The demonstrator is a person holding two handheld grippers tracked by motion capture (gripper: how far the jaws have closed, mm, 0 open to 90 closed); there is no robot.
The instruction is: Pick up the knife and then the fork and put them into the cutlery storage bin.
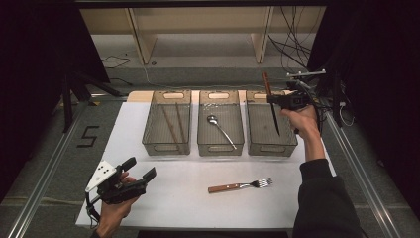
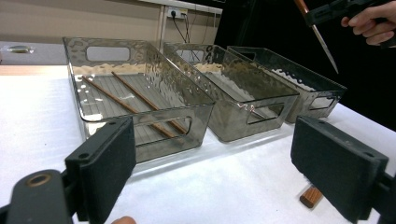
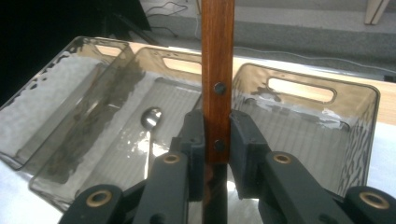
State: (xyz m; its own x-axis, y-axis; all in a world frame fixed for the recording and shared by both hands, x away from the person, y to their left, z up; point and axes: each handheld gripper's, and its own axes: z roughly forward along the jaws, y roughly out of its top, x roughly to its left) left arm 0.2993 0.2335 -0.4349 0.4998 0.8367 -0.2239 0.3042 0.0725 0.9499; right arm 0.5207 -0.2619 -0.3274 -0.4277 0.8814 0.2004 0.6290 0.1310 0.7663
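A white surface (image 1: 163, 198) sits in a dark room, with pale wooden shelving behind it and cables on the floor beyond. Three clear, smoky bins stand side by side along its far half. The left bin (image 1: 167, 125) holds two brown chopsticks (image 1: 174, 124); the middle bin (image 1: 221, 126) holds a spoon (image 1: 221, 131); the right bin (image 1: 270, 128) has nothing resting in it.

The right gripper (image 1: 275, 98) is raised over the right bin, its fingers (image 3: 195, 140) clamped narrow on the wooden handle of a knife (image 1: 272, 106), whose blade points down into that bin without clearly touching its floor.

The left gripper (image 1: 139, 168) rests low at the near left of the surface, its fingers (image 2: 107, 163) spread wide with nothing between them. A wooden-handled fork (image 1: 241, 186) lies flat on the near surface, well apart from both grippers.
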